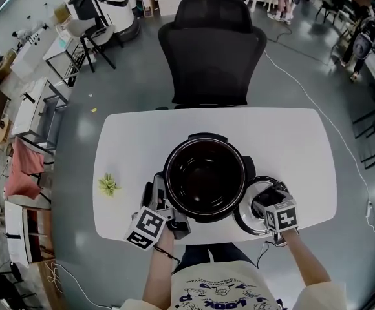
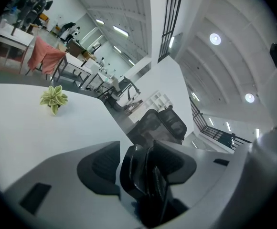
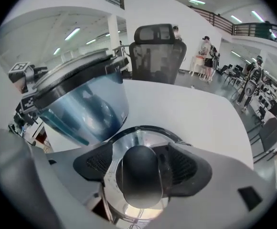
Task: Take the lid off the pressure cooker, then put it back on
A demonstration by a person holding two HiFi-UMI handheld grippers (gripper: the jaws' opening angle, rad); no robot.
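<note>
**A:** On the white bench [image 1: 136, 147] in front of you, the pressure cooker [image 1: 205, 179] stands uncovered, its dark inner pot showing. Your lid [image 1: 246, 202] lies flat on the bench just beside the cooker, on your right.

**B:** Agreed. Your right claw [image 3: 139, 167] points steeply down over that lid. Its pads are spread wide, with the round black knob [image 3: 139, 180] between them. A thin gap shows on either side of the knob, so you aren't pinching it.

**A:** Your left claw [image 2: 137, 156] sits at the cooker's near left side, lying close to level. It's spread too, and the cooker's black side handle [image 2: 145, 185] stands between its pads.

**B:** In your left gripper view that handle lies nearer the right-hand pad. I can't tell whether it brushes that pad, but neither pad looks pressed onto it.

**A:** To the left of your left claw, a small green plant [image 1: 108, 185] sits on the bench, well apart from the cooker. A black office chair [image 1: 210, 50] stands at the bench's far edge.
</note>
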